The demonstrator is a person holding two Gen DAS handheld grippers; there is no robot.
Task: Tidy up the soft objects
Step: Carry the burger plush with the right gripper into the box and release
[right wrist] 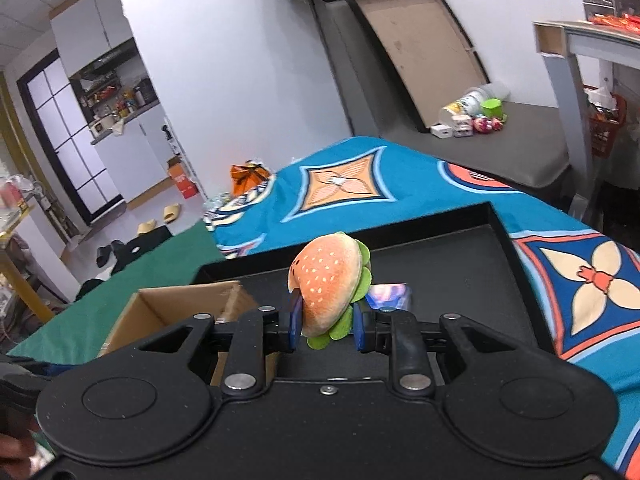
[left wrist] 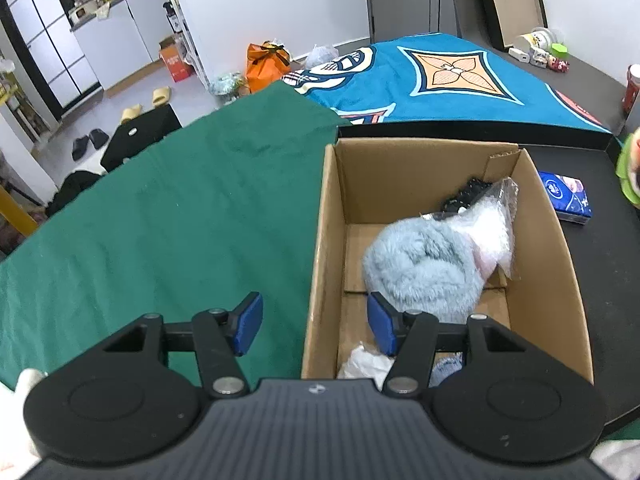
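Observation:
In the left wrist view an open cardboard box (left wrist: 332, 240) stands on the table. Inside lie a fluffy grey-blue soft item (left wrist: 424, 268), a pinkish item in a clear plastic bag (left wrist: 496, 224), something black (left wrist: 468, 194) and white material (left wrist: 364, 364). My left gripper (left wrist: 316, 326) hovers open over the box's left wall with nothing between its blue pads. My right gripper (right wrist: 326, 320) is shut on a plush hamburger (right wrist: 328, 280), held up above the black tray (right wrist: 460, 276). The box's corner (right wrist: 180, 304) shows lower left there. The hamburger's edge (left wrist: 630, 168) peeks in at the right of the left view.
A green cloth (left wrist: 180, 216) covers the table left of the box; a teal patterned blanket (left wrist: 440, 76) lies behind. A blue tissue pack (left wrist: 566, 196) sits on the black tray right of the box. Small toys and cups (right wrist: 476, 116) stand on the far grey surface.

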